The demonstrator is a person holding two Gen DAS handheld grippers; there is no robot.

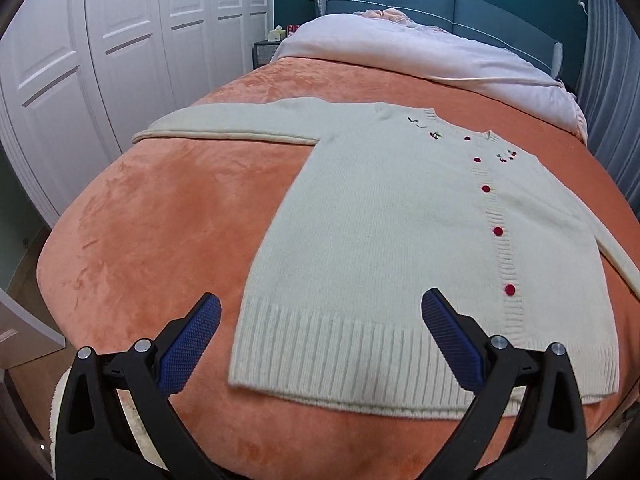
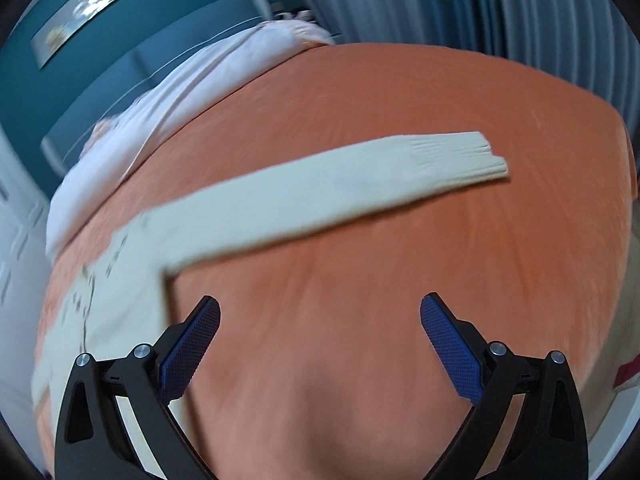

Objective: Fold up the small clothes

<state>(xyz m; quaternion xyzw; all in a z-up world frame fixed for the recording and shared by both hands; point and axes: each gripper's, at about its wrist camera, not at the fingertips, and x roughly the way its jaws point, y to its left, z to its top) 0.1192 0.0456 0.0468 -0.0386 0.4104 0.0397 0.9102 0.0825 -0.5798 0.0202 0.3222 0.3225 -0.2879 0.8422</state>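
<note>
A cream knitted cardigan with red buttons [image 1: 400,240] lies flat, sleeves spread, on the orange plush bedspread [image 1: 160,220]. The left gripper [image 1: 320,340] and right gripper [image 2: 320,340] hover above, both spread wide and holding nothing.

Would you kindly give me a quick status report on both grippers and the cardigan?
Left gripper open, above hem. Right gripper open, empty, over blanket. Cardigan flat, buttoned, unfolded, sleeves out. Nothing in the way.
</note>
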